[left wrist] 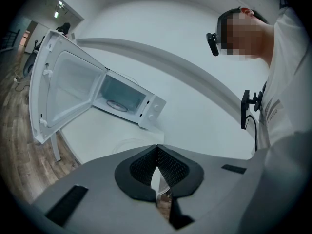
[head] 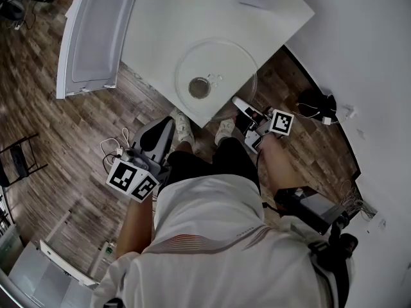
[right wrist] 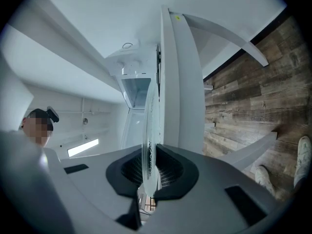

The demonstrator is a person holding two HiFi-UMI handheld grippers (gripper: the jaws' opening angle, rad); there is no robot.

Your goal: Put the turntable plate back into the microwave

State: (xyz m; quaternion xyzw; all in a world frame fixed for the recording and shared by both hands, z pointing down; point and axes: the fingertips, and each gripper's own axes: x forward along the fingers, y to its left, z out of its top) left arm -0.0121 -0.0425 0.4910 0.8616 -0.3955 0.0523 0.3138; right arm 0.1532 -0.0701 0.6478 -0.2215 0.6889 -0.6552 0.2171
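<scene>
Head view: at lower left the left gripper (head: 166, 126) hangs just off the bench (head: 160, 24), its jaws pressed together on nothing. At upper left the microwave door (head: 96, 37) stands open. In the middle, the glass turntable plate (head: 215, 69) lies on the bench, and the right gripper (head: 239, 103) pinches its lower-right rim.

- A clear round glass turntable plate (head: 217, 61) lies flat on the white table (head: 160, 24), by its near edge.
- A white microwave (left wrist: 129, 101) stands behind, its door wide open.
</scene>
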